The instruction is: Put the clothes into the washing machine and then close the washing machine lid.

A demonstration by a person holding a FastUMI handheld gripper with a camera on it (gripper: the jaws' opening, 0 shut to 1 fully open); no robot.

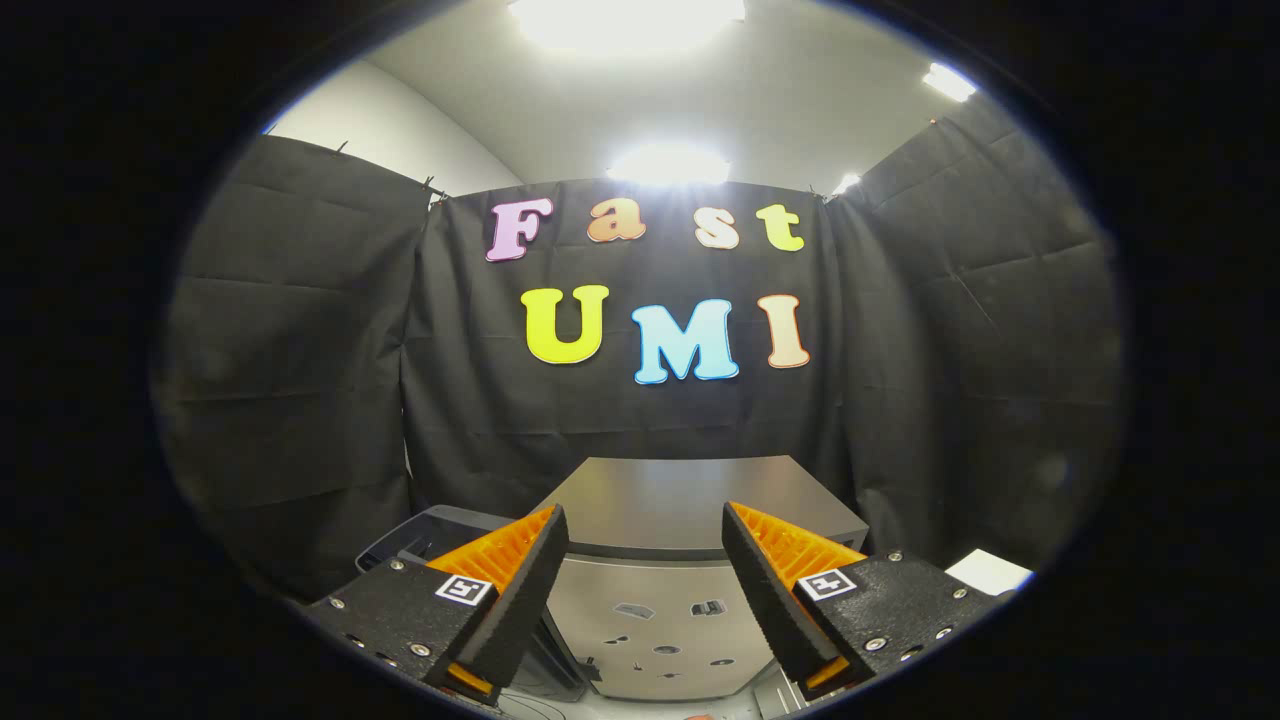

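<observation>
Gripper view: black cloth wall (640,420) wraps the booth on three sides, pale ceiling above with bright lamps (668,165).

Biggest item ahead is the washing machine (690,510), a grey box against the back cloth, just beyond the fingers. Its flat dark top faces up and the lid looks down; cannot tell for sure, the seam is not clear. The lighter silver front panel drops between the fingers and carries a few small dark stickers (708,607); too small to read.

Dark bin (425,535) sits just beside the machine, partly behind one finger. Contents hidden; cannot tell whether any clothes are inside.

White flat piece (990,572), paper or a card, sits low past the other finger, well apart from the machine. No writing readable on it.

Gripper (645,585): jaws released, wide gap, nothing between them but the machine front farther off. Fingers (520,590) are black-faced with orange ribbed backs, each on a black mount with a small square black-and-white marker tag (464,589). Tag pattern is a code, not text.
</observation>
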